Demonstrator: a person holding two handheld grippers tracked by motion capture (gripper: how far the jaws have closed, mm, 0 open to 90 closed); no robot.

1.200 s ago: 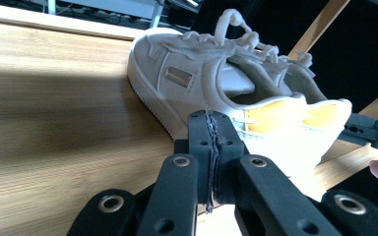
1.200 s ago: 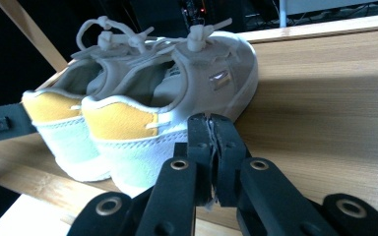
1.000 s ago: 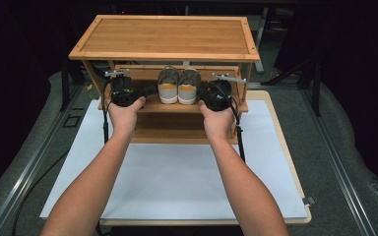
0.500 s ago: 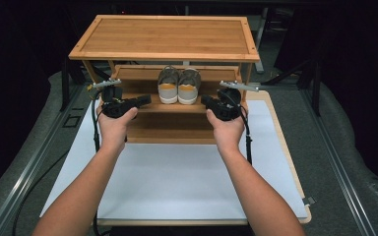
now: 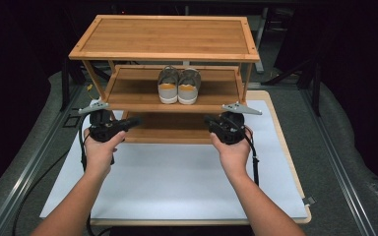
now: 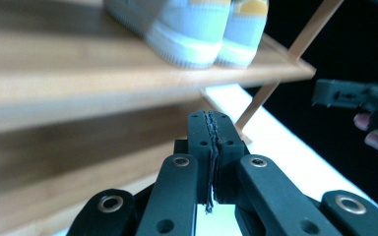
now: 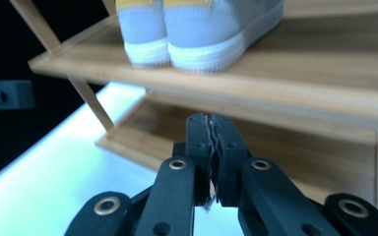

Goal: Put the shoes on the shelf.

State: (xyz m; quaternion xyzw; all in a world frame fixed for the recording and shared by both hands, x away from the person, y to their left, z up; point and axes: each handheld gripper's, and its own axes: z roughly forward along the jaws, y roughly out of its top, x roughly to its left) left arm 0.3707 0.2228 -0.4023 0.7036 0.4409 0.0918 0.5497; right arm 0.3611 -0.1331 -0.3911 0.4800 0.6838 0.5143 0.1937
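Observation:
A pair of grey shoes (image 5: 178, 84) with white soles and yellow insoles stands side by side on the middle shelf of a three-tier wooden rack (image 5: 165, 39). The shoes (image 6: 197, 29) fill the top of the left gripper view, and the shoes (image 7: 197, 29) also sit high in the right gripper view. My left gripper (image 5: 133, 122) is in front of the rack's left side and points right toward its middle. It is shut and holds nothing (image 6: 210, 132). My right gripper (image 5: 209, 121) is in front of the rack's right side, pointing left, also shut and empty (image 7: 211, 135).
The rack stands at the far end of a white mat (image 5: 177, 182) on a wood-edged table (image 5: 288, 147). Its bottom shelf (image 5: 172, 128) is bare. Dark floor and metal rails surround the table.
Both hands have drawn back from the middle shelf, moved apart and sunk toward the mat. Each gripper now points inward at the other. The shoes have stayed put.

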